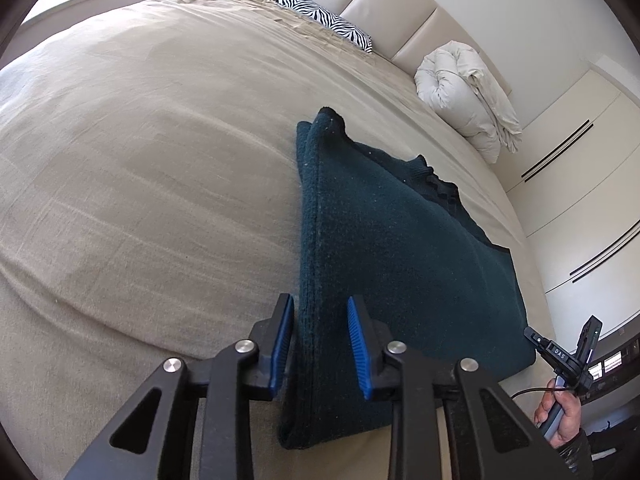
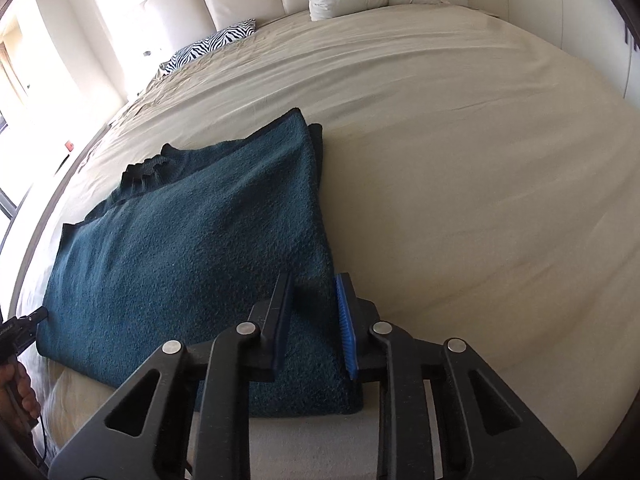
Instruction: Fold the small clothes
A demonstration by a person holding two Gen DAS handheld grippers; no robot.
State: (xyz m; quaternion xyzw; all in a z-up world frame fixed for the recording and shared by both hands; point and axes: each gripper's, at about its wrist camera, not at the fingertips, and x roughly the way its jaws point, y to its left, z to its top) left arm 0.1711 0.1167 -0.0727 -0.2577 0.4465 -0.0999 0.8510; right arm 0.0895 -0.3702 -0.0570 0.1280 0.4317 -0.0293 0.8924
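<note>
Teal knit, thick and nubbly, makes up the sweater [image 1: 400, 248] that lies on the beige bed [image 1: 140, 160], near the edge closest to the person and well apart from the zebra-print pillow [image 1: 328, 20] and the rolled white duvet [image 1: 464, 92] by the headboard. It already looks folded at least once: doubled layers show along its long side edge in both wrist views, and a ribbed cuff or collar [image 2: 146, 174] peeks out from under the top layer, so I judge the sleeves are tucked in and the body brought to a rough rectangle. The left gripper [image 1: 320, 344] has its blue pads spread apart on either side of that thick folded edge at a near corner, straddling it without visibly squeezing. The right gripper [image 2: 314, 328] sits over what appears to be the other near corner, likewise spread, one finger on top of the knit and the other just beside the edge. What seems left is a final fold, bringing this near end over toward the far end to halve the rectangle, then flattening the top layer.
</note>
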